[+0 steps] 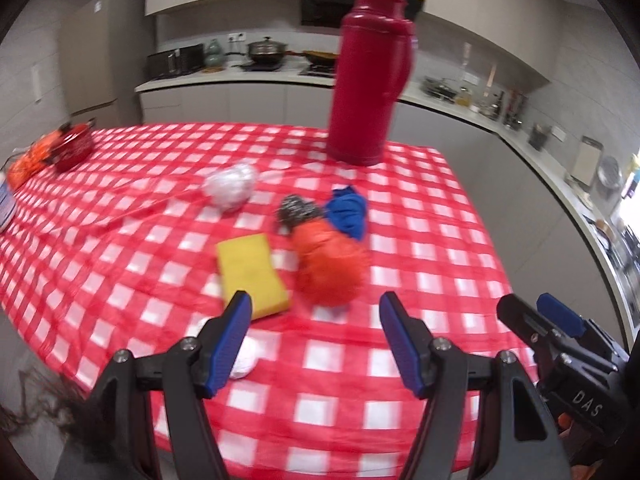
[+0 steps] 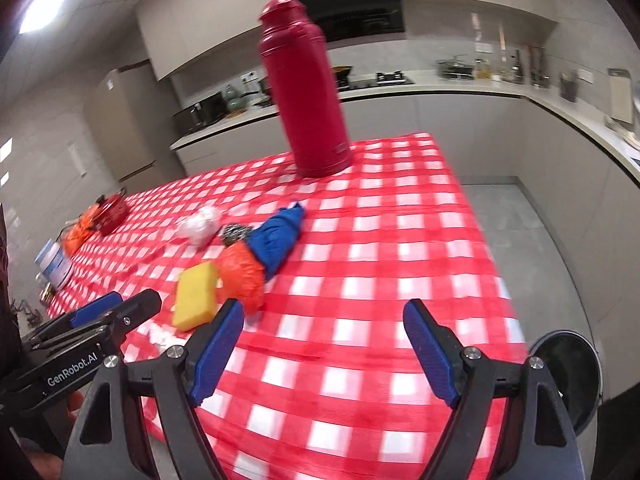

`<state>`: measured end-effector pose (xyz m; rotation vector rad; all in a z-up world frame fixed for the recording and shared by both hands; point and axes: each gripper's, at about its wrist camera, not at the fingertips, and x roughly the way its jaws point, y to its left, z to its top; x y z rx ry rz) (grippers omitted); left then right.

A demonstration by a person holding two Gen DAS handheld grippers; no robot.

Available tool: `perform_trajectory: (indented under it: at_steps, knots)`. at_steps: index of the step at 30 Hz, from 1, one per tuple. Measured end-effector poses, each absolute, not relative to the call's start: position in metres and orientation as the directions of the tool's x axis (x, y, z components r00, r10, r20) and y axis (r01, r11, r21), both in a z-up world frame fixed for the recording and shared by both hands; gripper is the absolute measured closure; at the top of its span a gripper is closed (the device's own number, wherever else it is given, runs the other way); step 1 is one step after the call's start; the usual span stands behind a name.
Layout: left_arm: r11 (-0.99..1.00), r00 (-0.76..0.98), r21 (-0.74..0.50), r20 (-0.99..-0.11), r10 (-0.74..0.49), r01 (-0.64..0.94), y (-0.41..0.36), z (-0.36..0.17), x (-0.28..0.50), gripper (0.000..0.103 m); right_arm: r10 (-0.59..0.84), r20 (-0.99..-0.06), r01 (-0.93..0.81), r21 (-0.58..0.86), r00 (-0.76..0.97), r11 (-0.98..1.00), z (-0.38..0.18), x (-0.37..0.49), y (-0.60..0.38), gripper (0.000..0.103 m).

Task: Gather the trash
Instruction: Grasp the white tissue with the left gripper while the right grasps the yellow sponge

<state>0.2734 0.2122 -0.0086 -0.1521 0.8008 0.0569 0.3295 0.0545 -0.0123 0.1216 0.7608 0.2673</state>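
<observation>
On the red checked tablecloth (image 1: 360, 364) lie a yellow sponge (image 1: 252, 274), a crumpled orange bag (image 1: 330, 266), a blue cloth (image 1: 348, 212), a steel scourer (image 1: 296, 210), a crumpled foil ball (image 1: 230, 188) and a white paper wad (image 1: 244, 358). My left gripper (image 1: 314, 312) is open and empty, just short of the sponge and orange bag. My right gripper (image 2: 324, 320) is open and empty over the cloth; it also shows in the left wrist view (image 1: 540, 316). The sponge (image 2: 196, 294), orange bag (image 2: 242, 274) and blue cloth (image 2: 278, 240) show in the right wrist view.
A tall red thermos (image 1: 370, 76) stands at the far side of the table. A red bowl (image 1: 74, 146) and orange netting (image 1: 28, 160) sit at the far left, with a white jar (image 2: 54, 262). A round dark bin (image 2: 568, 376) stands on the floor at the right. Kitchen counters run behind.
</observation>
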Motion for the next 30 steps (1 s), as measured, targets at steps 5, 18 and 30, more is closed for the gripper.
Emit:
perform_trajectory:
  at_steps: [5, 18, 30]
  knots:
    - [0.983, 0.687, -0.117, -0.727, 0.014, -0.144, 0.232, -0.019, 0.271, 0.035, 0.314, -0.68, -0.233, 0.211, 0.663, 0.949, -0.023, 0.332, 0.081, 0.02]
    - [0.98, 0.623, -0.102, -0.782, 0.027, -0.17, 0.268, -0.067, 0.27, 0.035, 0.329, -0.716, -0.245, 0.222, 0.615, 0.944, -0.064, 0.335, 0.121, 0.019]
    - [0.987, 0.599, -0.115, -0.8, -0.025, -0.113, 0.282, -0.103, 0.286, 0.043, 0.312, -0.741, -0.223, 0.221, 0.595, 0.949, -0.087, 0.345, 0.14, 0.019]
